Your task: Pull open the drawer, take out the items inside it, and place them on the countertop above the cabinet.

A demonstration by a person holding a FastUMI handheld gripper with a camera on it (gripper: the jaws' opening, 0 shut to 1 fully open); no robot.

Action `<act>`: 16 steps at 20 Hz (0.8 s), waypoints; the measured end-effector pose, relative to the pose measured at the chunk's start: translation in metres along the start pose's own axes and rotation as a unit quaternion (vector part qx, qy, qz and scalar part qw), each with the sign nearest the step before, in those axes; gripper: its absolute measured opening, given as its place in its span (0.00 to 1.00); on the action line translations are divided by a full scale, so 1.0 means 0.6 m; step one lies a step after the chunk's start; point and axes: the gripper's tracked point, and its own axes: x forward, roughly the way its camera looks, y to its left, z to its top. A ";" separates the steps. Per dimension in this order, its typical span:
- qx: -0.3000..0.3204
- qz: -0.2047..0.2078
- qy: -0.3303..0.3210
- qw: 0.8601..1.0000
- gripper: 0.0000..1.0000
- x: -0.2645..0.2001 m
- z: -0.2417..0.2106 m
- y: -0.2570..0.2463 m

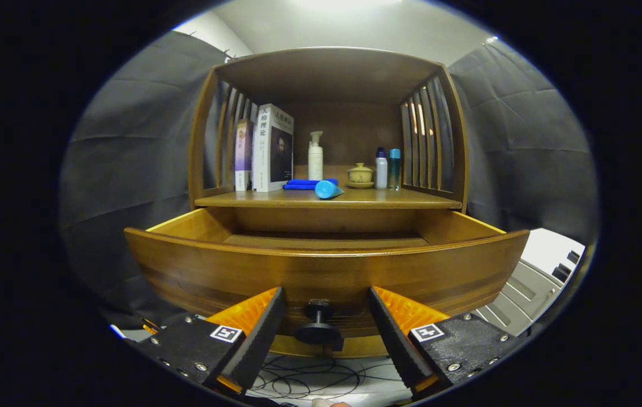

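Note:
The wooden drawer (326, 271) stands pulled out toward me, its curved front panel just ahead of my fingers. Its dark round knob (318, 325) sits between the two fingertips, with a gap on each side. My gripper (326, 299) is open, touching nothing. What I see of the drawer's inside is bare wood floor; the near part is hidden behind the front panel. Above the drawer is the countertop (411, 198), where a blue tube (327, 189) lies on its side near the front edge and a folded blue cloth (304, 183) rests behind it.
On the countertop stand two books (270, 150), a white pump bottle (315, 158), a small lidded teacup (360, 175) and two slim bottles (387, 168). Slatted side walls and a wooden roof enclose it. Cables (309, 381) lie on the floor beneath the drawer.

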 end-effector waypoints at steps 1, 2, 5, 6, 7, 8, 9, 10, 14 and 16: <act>-0.002 -0.001 -0.002 1.000 0.92 0.004 0.003 -0.001; -0.006 -0.002 0.000 1.000 0.93 0.011 0.003 -0.003; -0.009 -0.004 -0.005 1.000 0.93 0.035 0.010 -0.002; -0.010 -0.005 -0.007 1.000 0.93 0.035 0.009 -0.001; -0.013 -0.005 -0.003 1.000 0.93 0.044 0.009 -0.001; -0.014 -0.006 -0.007 1.000 0.93 0.048 0.013 -0.001; -0.015 -0.006 -0.003 1.000 0.93 0.056 0.012 -0.001; -0.015 -0.006 -0.005 1.000 0.93 0.057 0.014 0.000; -0.013 -0.008 -0.006 1.000 0.93 0.086 0.018 0.000; -0.013 -0.009 -0.008 1.000 0.93 0.099 0.020 0.000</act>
